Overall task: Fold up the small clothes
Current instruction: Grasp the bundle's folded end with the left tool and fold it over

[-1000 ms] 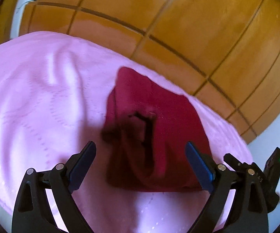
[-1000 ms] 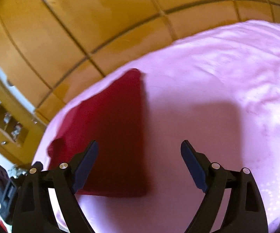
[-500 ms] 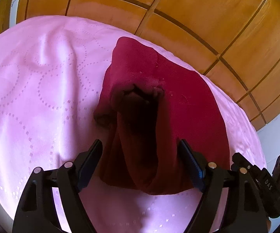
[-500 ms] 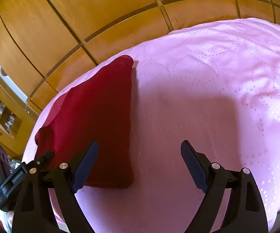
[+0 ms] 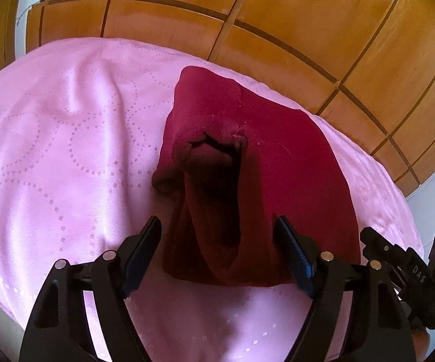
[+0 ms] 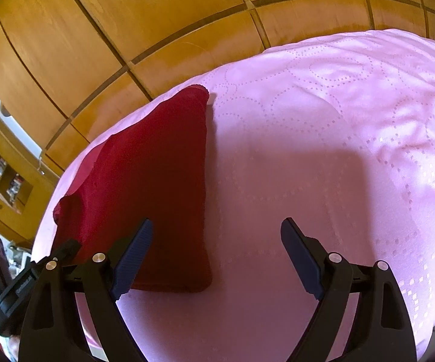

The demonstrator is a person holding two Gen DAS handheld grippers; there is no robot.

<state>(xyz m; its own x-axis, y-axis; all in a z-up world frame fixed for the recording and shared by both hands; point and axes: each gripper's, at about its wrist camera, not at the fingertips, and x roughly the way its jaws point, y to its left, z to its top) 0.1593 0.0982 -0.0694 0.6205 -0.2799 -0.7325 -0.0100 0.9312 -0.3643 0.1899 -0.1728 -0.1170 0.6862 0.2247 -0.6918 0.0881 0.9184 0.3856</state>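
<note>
A dark red garment [image 5: 277, 163] lies partly folded on a pink quilted bedspread [image 5: 66, 150], with a bunched, raised fold running down its left part toward me. My left gripper [image 5: 219, 241] is open, its fingers either side of the near end of that fold, low over the cloth. In the right wrist view the garment [image 6: 157, 166] lies flat at the left. My right gripper [image 6: 217, 244] is open and empty above the bedspread [image 6: 338, 150], just right of the garment's near right corner.
A wooden panelled wardrobe [image 5: 277, 15] stands right behind the bed. The right gripper's body [image 5: 413, 271] shows at the right edge of the left wrist view. A wooden shelf with small items [image 6: 0, 169] is at the far left of the right wrist view.
The left gripper came down and forward toward the garment's raised fold, and its jaws narrowed somewhat. The right gripper has stayed open and shifted only slightly.
</note>
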